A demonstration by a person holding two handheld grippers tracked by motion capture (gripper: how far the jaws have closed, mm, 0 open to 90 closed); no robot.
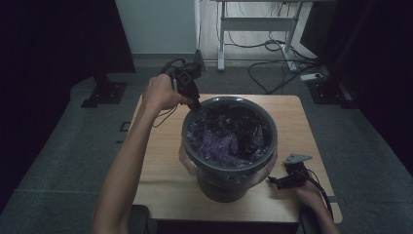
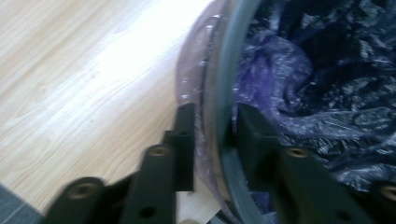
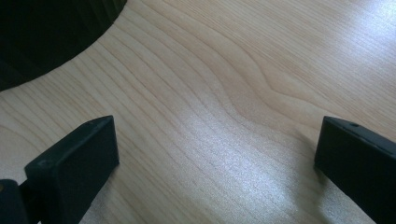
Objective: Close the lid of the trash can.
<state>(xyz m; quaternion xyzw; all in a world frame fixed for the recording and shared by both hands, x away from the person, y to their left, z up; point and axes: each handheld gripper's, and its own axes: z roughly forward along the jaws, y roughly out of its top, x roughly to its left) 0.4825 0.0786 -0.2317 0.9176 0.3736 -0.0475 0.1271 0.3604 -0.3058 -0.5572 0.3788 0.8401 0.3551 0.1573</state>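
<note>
Bin liner (image 1: 221, 141), purple plastic, lines a grey waste bin (image 1: 229, 183) standing mid-table (image 1: 156, 161), its edge folded over the rim. The left tongs (image 1: 195, 105) straddle the far-left rim (image 2: 219, 93), one jaw outside, one inside, closed on liner and rim together, apparently to seat the fold. The right tongs (image 1: 273, 181) rest spread on the table near the bin's base, idle.
</note>
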